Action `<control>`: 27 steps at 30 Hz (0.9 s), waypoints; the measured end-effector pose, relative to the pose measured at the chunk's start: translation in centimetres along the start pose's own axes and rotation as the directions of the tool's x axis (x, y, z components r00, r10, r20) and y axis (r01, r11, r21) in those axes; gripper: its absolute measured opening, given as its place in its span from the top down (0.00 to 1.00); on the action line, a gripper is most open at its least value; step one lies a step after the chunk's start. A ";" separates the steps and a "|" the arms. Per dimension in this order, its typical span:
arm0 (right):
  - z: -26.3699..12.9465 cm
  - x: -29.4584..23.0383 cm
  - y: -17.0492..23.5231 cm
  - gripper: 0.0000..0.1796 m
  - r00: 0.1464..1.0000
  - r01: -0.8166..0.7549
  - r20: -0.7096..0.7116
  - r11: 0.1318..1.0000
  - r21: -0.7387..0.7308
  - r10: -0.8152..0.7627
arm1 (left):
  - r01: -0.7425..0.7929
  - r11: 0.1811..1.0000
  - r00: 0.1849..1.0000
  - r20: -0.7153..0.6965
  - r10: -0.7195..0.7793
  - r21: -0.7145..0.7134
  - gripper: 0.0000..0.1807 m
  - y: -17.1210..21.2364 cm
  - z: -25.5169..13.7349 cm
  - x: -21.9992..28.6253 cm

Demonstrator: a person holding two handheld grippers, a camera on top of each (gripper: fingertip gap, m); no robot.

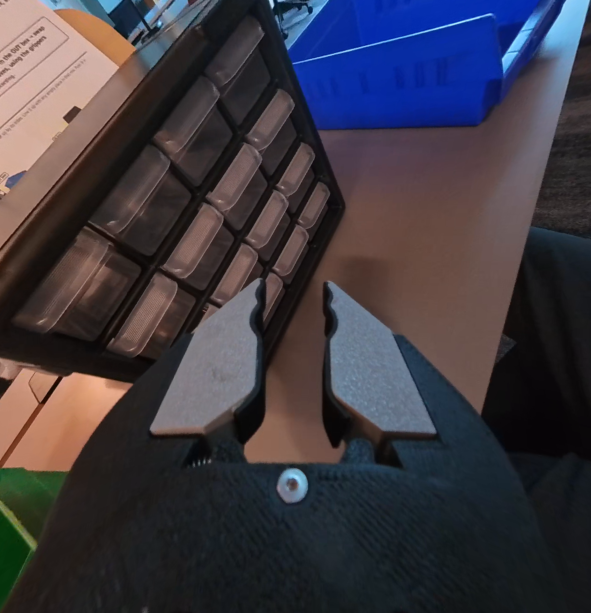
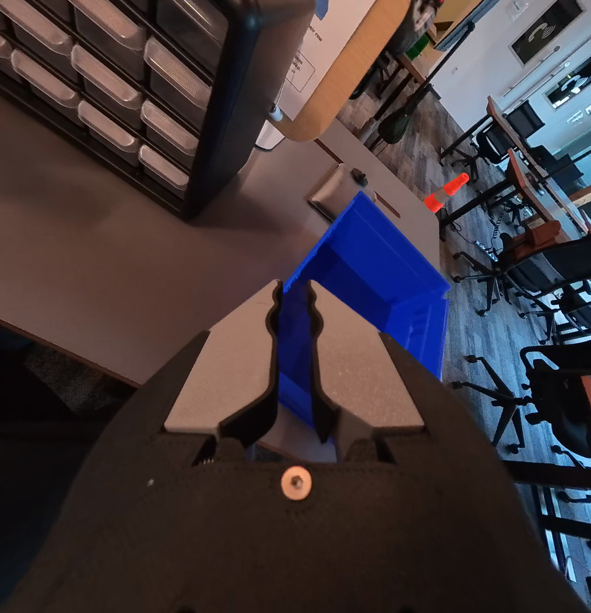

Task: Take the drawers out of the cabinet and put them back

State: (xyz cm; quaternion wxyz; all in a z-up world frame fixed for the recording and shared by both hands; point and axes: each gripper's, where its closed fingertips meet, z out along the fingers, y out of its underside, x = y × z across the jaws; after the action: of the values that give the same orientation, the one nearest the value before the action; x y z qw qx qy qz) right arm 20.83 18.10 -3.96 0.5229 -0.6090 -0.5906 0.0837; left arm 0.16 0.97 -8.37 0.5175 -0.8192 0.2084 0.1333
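Your left gripper (image 1: 294,292) hangs with its jaws apart and empty just beside the black cabinet (image 1: 174,185), whose clear drawers (image 1: 194,132) all sit in their slots, while your right gripper (image 2: 295,292), narrowly parted and empty, hovers over the blue bin (image 2: 380,265) on the table (image 2: 105,258).

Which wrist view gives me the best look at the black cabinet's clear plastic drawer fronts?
The left wrist view: the black plastic cabinet shows most of its grid of clear drawers, all apparently pushed in. The right wrist view catches only its lower right corner, a few drawer columns, cropped by the frame.
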 end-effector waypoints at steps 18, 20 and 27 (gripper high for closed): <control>6.7 -8.9 -3.6 0.86 0.963 -0.031 0.268 0.999 0.033 0.021 | 0.105 0.994 0.992 0.069 -0.105 -0.007 0.82 2.1 -1.6 -3.2; 8.3 -10.6 -4.0 0.90 0.950 -0.094 0.299 0.995 0.014 0.086 | 0.109 0.994 0.991 0.075 -0.108 -0.006 0.82 2.2 -2.0 -3.3; 12.0 -13.5 -5.1 0.86 0.754 -0.504 0.451 0.861 -0.067 0.477 | 0.112 0.994 0.987 0.119 -0.111 0.000 0.82 2.7 -4.2 -4.0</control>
State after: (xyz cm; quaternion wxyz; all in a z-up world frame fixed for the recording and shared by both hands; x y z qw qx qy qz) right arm 5.04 12.40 -12.47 0.3479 -0.6901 -0.5126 0.3742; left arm -4.66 -2.99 -6.98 0.5327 -0.8220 0.1304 0.1533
